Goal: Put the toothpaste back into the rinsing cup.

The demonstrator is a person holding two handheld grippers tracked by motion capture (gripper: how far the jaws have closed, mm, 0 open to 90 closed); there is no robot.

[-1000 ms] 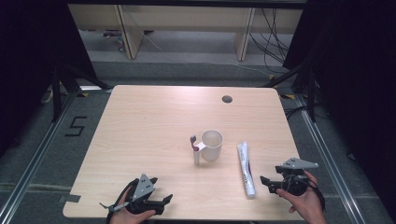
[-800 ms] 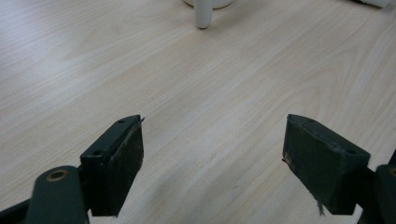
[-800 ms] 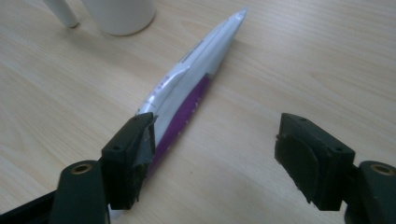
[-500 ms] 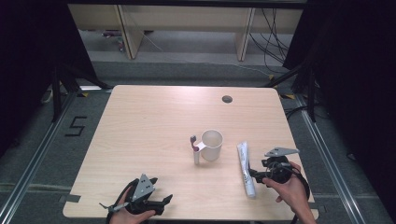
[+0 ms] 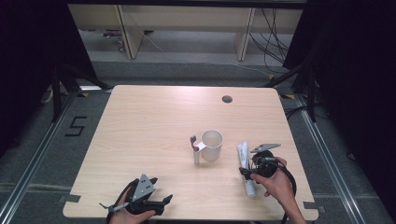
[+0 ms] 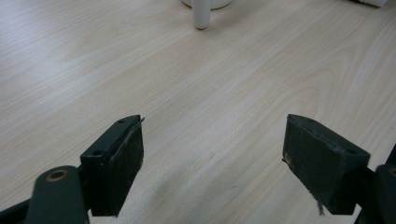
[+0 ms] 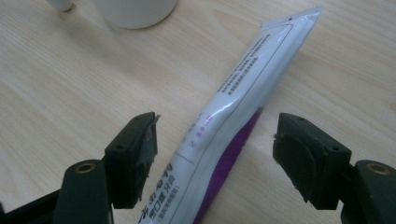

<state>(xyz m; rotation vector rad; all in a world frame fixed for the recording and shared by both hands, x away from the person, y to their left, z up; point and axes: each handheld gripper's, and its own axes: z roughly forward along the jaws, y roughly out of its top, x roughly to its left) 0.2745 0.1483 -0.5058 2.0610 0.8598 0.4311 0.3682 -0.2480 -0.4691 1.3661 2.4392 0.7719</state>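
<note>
The left gripper [image 5: 161, 201] rests at the table's [image 5: 140, 121] near edge, well to the near-left of the white cup [image 5: 211, 144], its jaws spread wide with nothing but bare wood between them in its own view [image 6: 212, 154]. Just left of the cup, touching it, stands a white toothbrush [image 5: 196, 153], upright with its dark head on top. Right of the cup, near it but apart, a white and purple toothpaste tube [image 5: 245, 165] lies flat on the wood, crimped end toward the far side. The right gripper [image 5: 246, 173] sits over the tube's near part; its jaws have just been closing and now straddle the tube [image 7: 233, 116], yet the pads [image 7: 299, 163] stand clear of both its sides, so nothing is clamped.
</note>
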